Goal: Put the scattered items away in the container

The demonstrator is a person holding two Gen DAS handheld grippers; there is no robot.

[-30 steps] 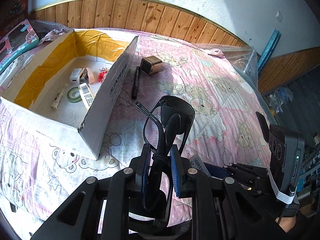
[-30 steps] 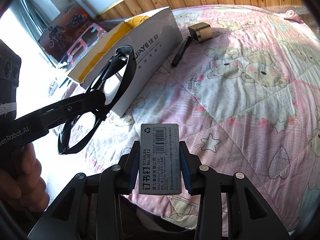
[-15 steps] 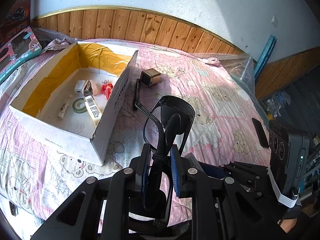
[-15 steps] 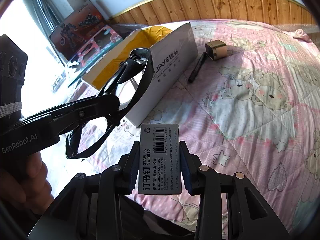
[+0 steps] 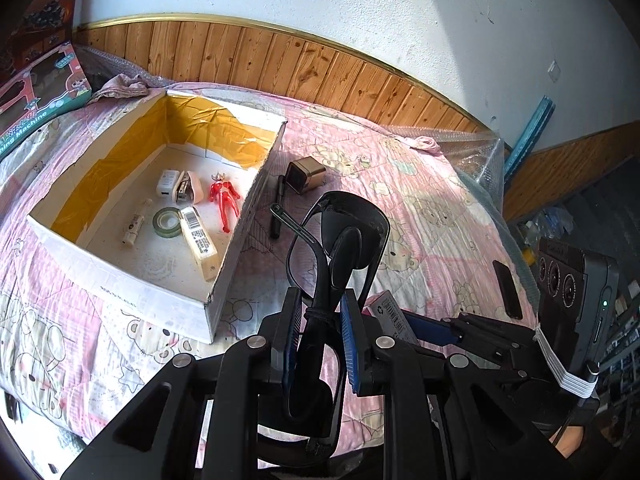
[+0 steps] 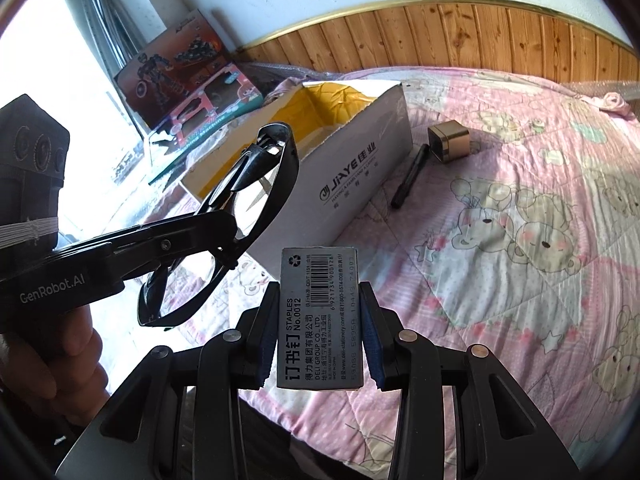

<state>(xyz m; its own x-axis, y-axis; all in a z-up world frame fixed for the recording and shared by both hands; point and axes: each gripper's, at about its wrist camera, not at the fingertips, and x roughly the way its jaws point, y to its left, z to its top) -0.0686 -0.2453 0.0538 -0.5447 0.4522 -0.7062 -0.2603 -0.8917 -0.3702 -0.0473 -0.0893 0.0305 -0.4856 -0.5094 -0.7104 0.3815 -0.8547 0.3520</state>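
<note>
Pinching folded black plastic sunglasses point(image 5: 336, 264) in left gripper point(image 5: 319, 334) and grey staples box point(image 6: 318, 316) in right gripper point(image 6: 319, 330), both above pink quilt point(image 6: 520, 248), beside open white cardboard box point(image 5: 224, 272).

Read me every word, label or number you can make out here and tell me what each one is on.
"STAPLES No.0012", "DELI GROUP CO., LTD.": staples box in the right gripper.
"JiAYE": side of the cardboard box.
"GenRobot.AI": left gripper.
"Machine": pink toy box.
The dark toy box and the staples box's small print and barcode digits are too small or blurred to read.
</note>
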